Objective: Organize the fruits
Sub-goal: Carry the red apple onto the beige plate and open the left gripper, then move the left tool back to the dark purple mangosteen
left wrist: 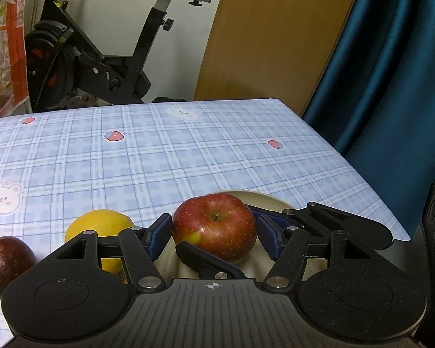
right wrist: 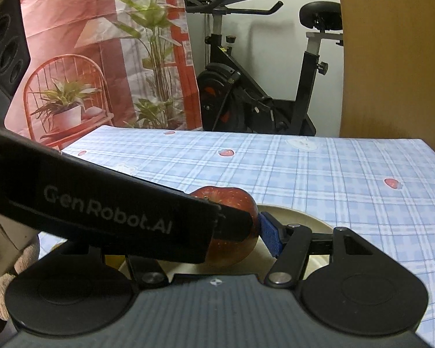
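Placing step: red apple (left wrist: 214, 226) clamped by both left gripper (left wrist: 214, 230) and right gripper (right wrist: 235, 226) over the cream plate (left wrist: 272, 203), lemon (left wrist: 100, 223) beside; next, lower, release, then retreat.

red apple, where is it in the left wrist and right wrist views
Left wrist: the red apple sits low centre, on the cream plate, between blue gripper pads.
Right wrist: the red apple is low centre, half hidden behind the black GenRobot.AI strap.
Shared landmark: the exercise bike behind the table.
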`<state>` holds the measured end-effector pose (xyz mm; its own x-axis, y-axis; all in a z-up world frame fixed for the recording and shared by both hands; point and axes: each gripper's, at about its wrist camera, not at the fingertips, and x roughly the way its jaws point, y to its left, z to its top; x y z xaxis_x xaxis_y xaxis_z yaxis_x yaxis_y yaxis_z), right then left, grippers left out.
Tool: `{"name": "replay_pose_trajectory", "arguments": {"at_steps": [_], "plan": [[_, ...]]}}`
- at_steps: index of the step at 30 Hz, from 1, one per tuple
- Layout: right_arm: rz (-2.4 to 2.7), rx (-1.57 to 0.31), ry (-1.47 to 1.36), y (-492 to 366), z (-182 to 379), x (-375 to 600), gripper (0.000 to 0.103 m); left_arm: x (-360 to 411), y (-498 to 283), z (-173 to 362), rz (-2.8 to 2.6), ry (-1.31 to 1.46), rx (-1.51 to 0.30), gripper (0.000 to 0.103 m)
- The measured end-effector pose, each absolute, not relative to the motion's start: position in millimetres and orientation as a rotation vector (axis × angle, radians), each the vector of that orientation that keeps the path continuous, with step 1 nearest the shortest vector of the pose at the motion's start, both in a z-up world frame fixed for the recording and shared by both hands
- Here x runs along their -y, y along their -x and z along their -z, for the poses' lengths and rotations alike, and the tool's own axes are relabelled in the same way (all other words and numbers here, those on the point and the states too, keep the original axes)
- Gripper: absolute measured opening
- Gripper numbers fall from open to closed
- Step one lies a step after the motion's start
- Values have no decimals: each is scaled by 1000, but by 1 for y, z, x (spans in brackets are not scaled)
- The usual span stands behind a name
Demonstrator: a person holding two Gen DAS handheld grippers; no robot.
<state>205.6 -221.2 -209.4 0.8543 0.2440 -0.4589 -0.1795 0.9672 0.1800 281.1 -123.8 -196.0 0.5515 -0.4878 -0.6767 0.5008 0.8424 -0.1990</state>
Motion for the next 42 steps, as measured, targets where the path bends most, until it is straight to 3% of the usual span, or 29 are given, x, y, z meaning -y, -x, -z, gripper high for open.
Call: {"name": "replay_pose_trajectory", "arguments": {"at_steps": [14, 19, 21, 42], "plan": [[-209, -552, -121, -218, 208, 214, 65, 125, -278, 196, 548, -54, -765, 67], [-209, -555, -105, -215, 203, 211, 77, 119, -270, 188, 520, -74, -735, 67], [-207, -558, -98, -213, 200, 211, 77, 115, -269, 185, 511, -64, -729, 67], [-244, -513, -116, -191, 140, 208, 78, 28, -228, 107, 354, 30, -574, 67]]}}
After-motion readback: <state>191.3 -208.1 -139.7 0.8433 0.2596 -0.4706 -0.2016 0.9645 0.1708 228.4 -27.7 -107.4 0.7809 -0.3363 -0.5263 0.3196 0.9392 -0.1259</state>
